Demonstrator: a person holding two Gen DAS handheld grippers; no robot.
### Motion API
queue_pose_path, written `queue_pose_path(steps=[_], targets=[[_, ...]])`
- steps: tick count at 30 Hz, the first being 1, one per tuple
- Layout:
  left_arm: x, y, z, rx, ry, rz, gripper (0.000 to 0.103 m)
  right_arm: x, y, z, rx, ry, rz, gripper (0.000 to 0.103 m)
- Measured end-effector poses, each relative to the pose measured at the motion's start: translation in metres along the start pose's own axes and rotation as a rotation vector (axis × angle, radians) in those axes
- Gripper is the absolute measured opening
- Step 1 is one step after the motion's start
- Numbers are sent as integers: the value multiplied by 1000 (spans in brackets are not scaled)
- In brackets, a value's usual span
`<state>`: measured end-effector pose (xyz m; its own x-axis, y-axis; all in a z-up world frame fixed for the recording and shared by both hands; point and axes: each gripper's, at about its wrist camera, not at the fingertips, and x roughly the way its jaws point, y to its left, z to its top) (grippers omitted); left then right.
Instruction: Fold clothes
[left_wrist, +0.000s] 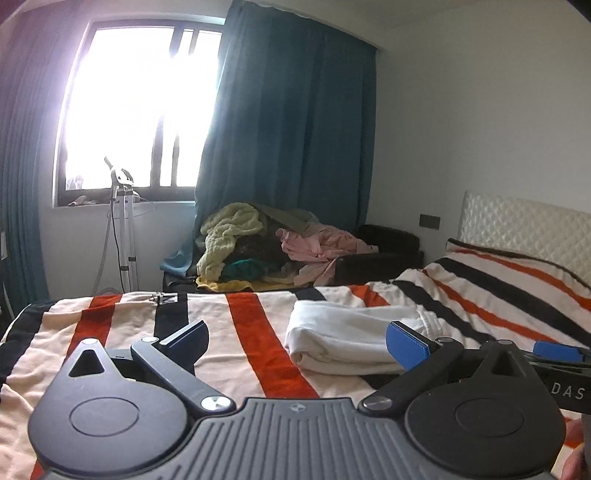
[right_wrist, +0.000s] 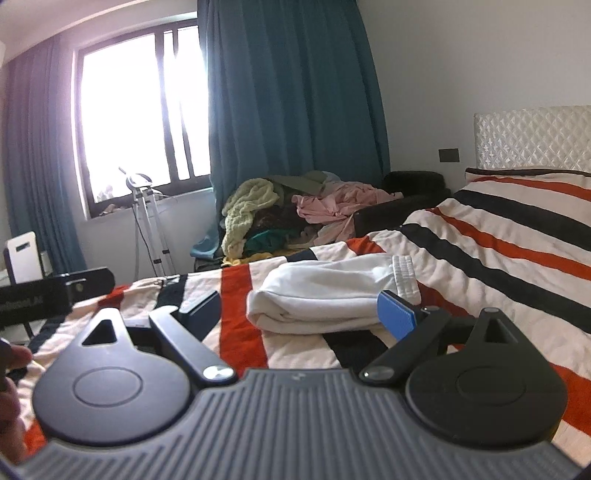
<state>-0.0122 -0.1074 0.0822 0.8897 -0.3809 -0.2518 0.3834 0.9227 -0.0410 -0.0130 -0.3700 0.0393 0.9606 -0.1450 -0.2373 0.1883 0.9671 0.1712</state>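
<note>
Folded white garment (left_wrist: 354, 338) on a striped bed (left_wrist: 251, 332).
Both tools, left (left_wrist: 295, 336) and right (right_wrist: 299, 310), spread and empty, garment just ahead of each, nearer its right finger.

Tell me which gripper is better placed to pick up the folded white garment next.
Probably the right gripper: the folded white garment lies almost centred between its open fingers, whereas it sits off toward one finger of the left gripper.
</note>
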Motion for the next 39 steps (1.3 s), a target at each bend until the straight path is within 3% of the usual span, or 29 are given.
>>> queue_pose_path(steps=[8,18,39], targets=[[12,9,-28,14,14,18,103,18,0,-35,-7,40,-33,93],[19,11,-40,15,42,22,103,21,3,-42,-17,12,-101,93],[19,11,-47,24,50,33,103,22,8,-43,-43,26,-115,93]])
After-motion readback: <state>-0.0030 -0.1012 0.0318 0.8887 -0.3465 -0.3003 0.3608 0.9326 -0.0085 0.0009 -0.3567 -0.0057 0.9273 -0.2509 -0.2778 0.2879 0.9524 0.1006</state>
